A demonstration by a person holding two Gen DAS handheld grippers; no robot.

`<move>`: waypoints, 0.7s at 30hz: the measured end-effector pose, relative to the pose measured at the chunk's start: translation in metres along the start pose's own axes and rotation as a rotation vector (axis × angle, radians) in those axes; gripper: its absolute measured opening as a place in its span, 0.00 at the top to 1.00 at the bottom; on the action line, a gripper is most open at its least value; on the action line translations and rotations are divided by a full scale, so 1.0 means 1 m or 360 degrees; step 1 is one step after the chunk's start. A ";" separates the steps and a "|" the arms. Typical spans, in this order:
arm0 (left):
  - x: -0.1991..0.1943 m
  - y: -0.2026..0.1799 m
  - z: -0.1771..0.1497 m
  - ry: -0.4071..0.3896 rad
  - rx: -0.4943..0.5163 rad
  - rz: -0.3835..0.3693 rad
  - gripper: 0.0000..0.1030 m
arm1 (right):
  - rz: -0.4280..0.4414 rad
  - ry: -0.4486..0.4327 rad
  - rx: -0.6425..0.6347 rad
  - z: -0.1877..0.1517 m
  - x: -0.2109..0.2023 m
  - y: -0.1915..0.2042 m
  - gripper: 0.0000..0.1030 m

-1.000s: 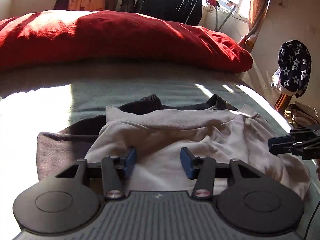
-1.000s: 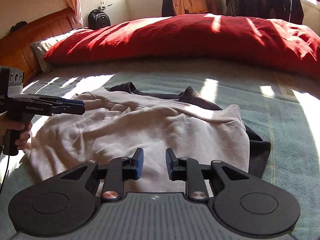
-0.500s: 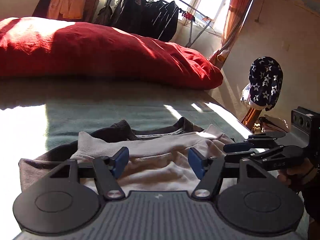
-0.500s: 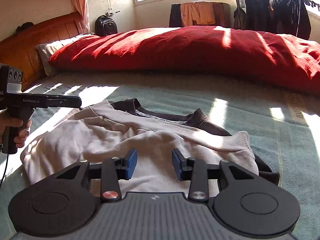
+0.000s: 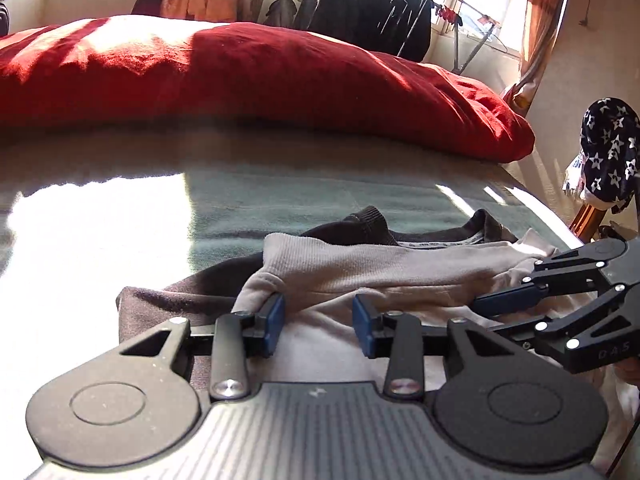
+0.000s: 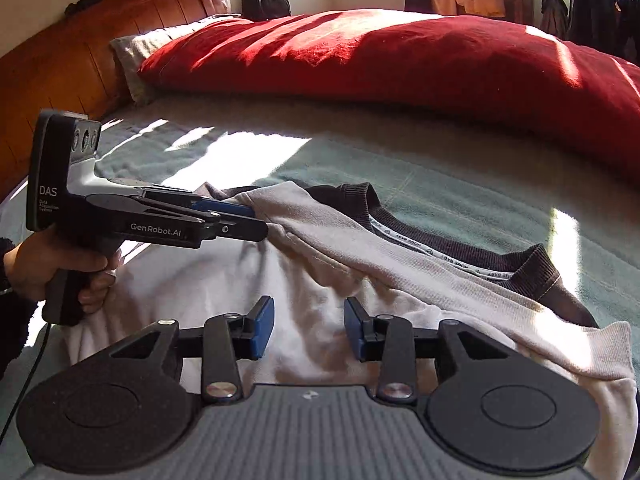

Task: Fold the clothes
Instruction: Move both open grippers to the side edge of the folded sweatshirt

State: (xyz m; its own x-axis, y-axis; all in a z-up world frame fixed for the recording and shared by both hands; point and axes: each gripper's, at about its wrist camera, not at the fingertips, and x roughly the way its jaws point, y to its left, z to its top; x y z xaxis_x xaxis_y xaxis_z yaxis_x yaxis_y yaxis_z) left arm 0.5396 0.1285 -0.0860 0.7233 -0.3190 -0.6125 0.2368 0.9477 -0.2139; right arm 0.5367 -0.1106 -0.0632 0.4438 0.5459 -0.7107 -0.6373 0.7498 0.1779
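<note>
hovering half open, both tools [image 5: 318,326] [image 6: 308,326] flank the pale sweatshirt's [image 6: 320,276] hem.

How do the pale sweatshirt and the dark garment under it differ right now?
The pale sweatshirt is light beige and lies on top; the dark garment is brownish-black and lies underneath, showing only along the far edges. The pale sweatshirt is rumpled, with its ribbed hem band stretched across; the dark garment shows a ribbed collar with a printed tape inside. The left gripper sits at the pale sweatshirt's corner; nothing touches the dark garment. Both lie on the green bedspread.

Both grippers — lower, nearer the beige sweatshirt [image 6: 360,264]
</note>
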 end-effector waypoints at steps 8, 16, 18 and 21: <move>-0.026 -0.006 0.000 -0.0017 0.0048 -0.0060 0.34 | 0.0044 -0.0063 0.0056 0.018 0.013 0.001 0.53; -0.066 -0.010 -0.039 0.0057 0.0103 -0.0098 0.30 | -0.0060 -0.0098 0.0119 -0.055 -0.086 -0.011 0.46; -0.082 0.002 -0.055 0.0047 0.0026 -0.0096 0.30 | -0.0091 -0.0105 0.0150 -0.077 -0.107 -0.017 0.46; -0.103 0.009 -0.070 0.0119 0.0022 0.0074 0.30 | -0.0138 -0.0115 0.0198 -0.110 -0.138 -0.024 0.45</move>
State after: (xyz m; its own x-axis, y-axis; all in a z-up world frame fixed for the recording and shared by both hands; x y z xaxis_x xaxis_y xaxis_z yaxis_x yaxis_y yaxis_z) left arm 0.4217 0.1690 -0.0775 0.6834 -0.2737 -0.6768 0.2134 0.9615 -0.1734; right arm 0.4218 -0.2454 -0.0448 0.5407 0.4991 -0.6772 -0.5137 0.8334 0.2040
